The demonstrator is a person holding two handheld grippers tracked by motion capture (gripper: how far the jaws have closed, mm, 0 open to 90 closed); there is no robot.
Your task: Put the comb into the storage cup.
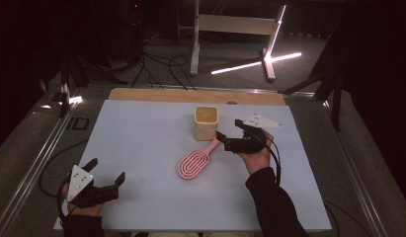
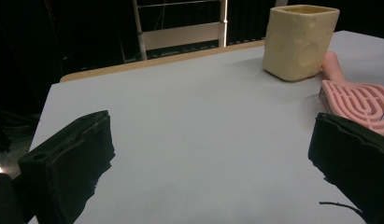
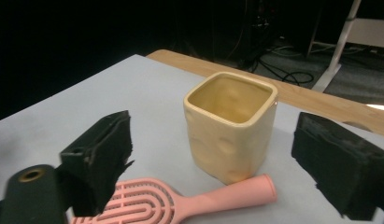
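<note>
A cream square cup (image 1: 206,123) (image 2: 299,40) (image 3: 231,126) stands upright and hollow near the table's middle back. A pink hairbrush (image 1: 195,161) (image 2: 356,96) (image 3: 180,199) lies flat in front of it, its handle pointing toward the cup's base. My right gripper (image 1: 229,133) (image 3: 213,172) hovers open just right of the brush handle, jaws wide, with the cup and handle between them in the right gripper view. My left gripper (image 1: 107,171) (image 2: 213,177) rests open at the table's front left, nothing between its jaws.
The pale blue mat (image 1: 141,148) covers a wooden tabletop (image 1: 190,95). Beyond the table's far edge stand a white frame leg (image 1: 194,44), bright light strips (image 1: 250,64) and loose floor cables (image 1: 161,66). Metal rails (image 1: 37,163) run along both sides.
</note>
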